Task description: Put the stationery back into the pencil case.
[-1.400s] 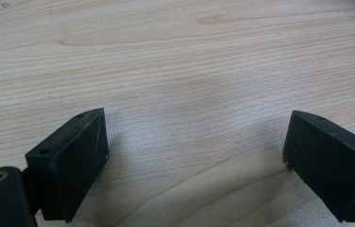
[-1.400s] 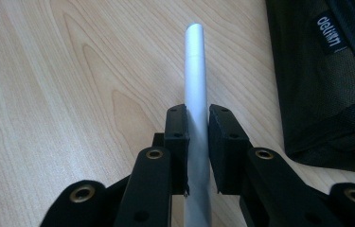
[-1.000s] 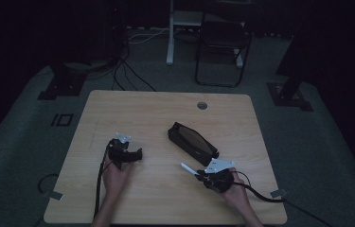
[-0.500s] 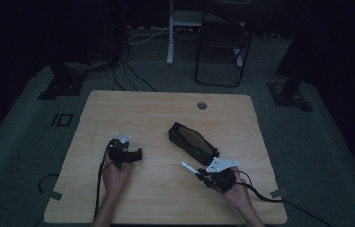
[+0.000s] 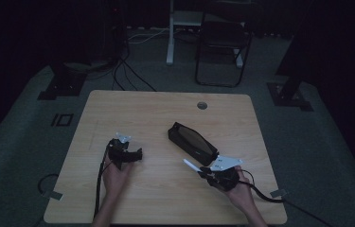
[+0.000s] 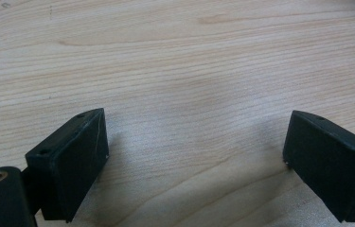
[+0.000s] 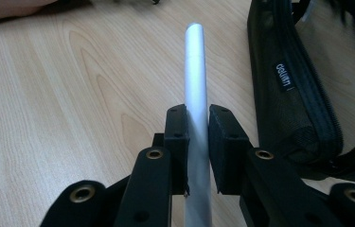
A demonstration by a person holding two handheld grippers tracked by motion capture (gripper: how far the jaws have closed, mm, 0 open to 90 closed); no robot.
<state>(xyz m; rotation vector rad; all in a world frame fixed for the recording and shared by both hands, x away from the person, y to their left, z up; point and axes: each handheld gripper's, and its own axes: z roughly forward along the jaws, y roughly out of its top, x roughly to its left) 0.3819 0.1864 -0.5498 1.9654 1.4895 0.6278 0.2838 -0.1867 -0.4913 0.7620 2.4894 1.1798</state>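
One wooden desk carries everything, with one round hole near its far edge. One black zippered pouch lies on it at a slant, right of the middle, with a small white label on its side. Two tools rest low over the desk, one in each hand. The left tool sits near the desk's left half, well apart from the pouch, its jaws spread wide over bare wood with nothing between them. The right tool lies just beside the near end of the pouch, its jaws clamped on one slim silver pen. The pen sticks out forward past the pads, running alongside the pouch, its tip pointing towards the left hand.
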